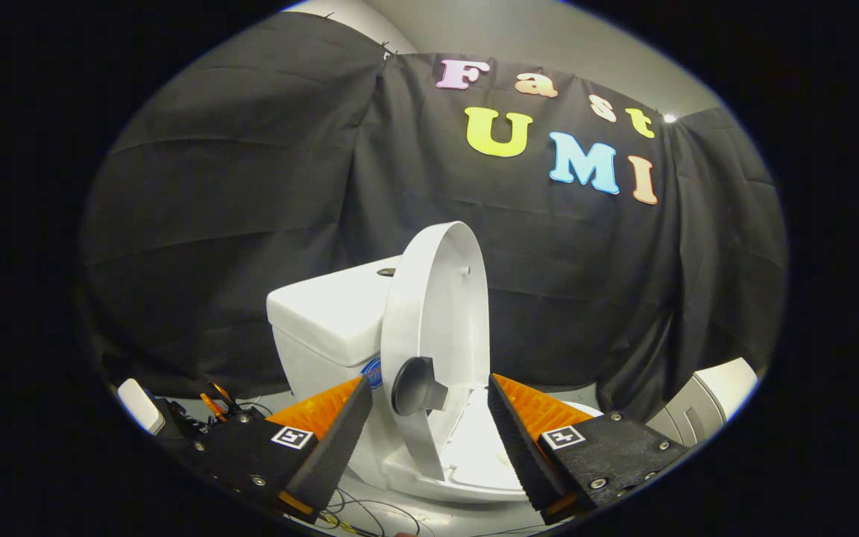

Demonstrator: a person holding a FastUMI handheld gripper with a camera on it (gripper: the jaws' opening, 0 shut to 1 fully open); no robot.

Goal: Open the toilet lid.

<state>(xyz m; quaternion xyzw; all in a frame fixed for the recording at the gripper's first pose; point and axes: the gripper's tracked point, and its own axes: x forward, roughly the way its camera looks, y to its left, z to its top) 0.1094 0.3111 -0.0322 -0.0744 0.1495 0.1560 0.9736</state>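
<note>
A small white toilet (pixel 325 321) stands just ahead of my fingers, its tank to the left. Its white lid (pixel 437 313) is raised nearly upright, leaning back toward the tank, with a dark round knob (pixel 416 385) fixed low on it. The seat and bowl rim (pixel 474 470) lie open below, between my fingers. My gripper (pixel 429 406) is open, its two fingers spread on either side of the lid's lower edge and the knob, touching neither as far as I can see.
Black cloth hangs behind the toilet. A white and grey object (pixel 713 399) sits at the right beyond my right finger. Left of my left finger lie a small white device (pixel 140 405) and orange-handled tools (pixel 213 403). Thin cables (pixel 370 514) run on the pale floor below.
</note>
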